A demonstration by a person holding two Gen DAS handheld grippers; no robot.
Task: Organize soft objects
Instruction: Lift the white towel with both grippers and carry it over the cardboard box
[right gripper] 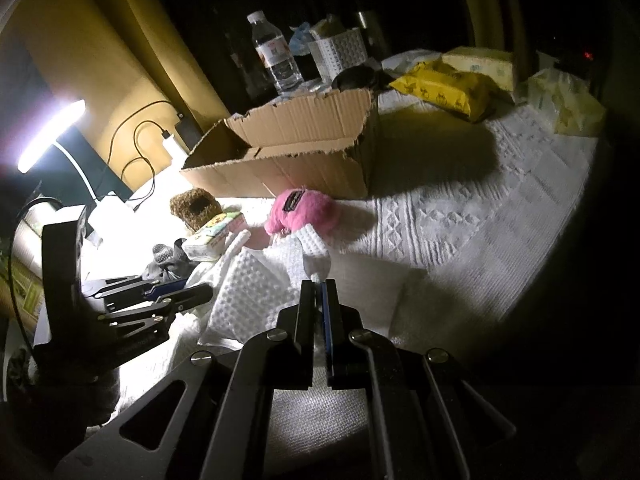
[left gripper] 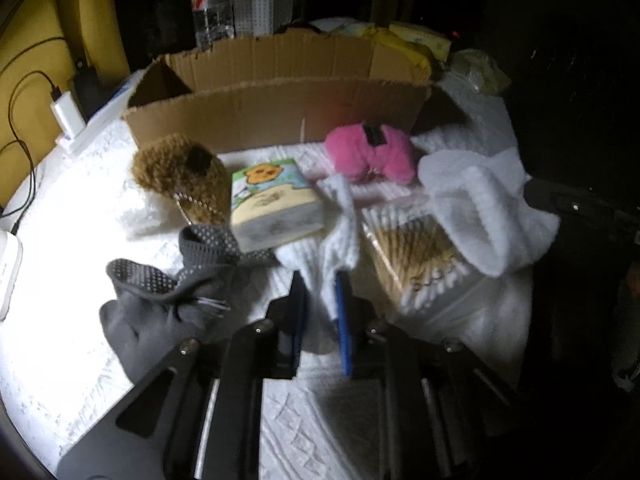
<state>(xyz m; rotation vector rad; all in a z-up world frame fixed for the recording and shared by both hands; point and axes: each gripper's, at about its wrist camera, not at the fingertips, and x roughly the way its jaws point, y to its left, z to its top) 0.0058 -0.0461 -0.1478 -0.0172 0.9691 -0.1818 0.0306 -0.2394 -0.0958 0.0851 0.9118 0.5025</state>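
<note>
A white waffle towel (left gripper: 488,208) (right gripper: 256,284) lies crumpled on the white bedspread. My right gripper (right gripper: 319,282) is shut on a corner of it. My left gripper (left gripper: 320,276) has its fingers a little apart around another strip of the towel (left gripper: 340,236); whether it grips is unclear. A grey dotted sock (left gripper: 168,292) lies left of the left gripper. A brown plush (left gripper: 180,172) (right gripper: 194,204) and a pink plush (left gripper: 372,152) (right gripper: 300,210) lie in front of an open cardboard box (left gripper: 276,108) (right gripper: 288,148).
A tissue pack (left gripper: 272,204) (right gripper: 212,236) lies between the plush toys. A clear box of cotton swabs (left gripper: 416,256) sits under the towel. A water bottle (right gripper: 276,56), white basket (right gripper: 344,52) and yellow packets (right gripper: 444,84) stand behind the box. A lamp (right gripper: 52,132) glows at left.
</note>
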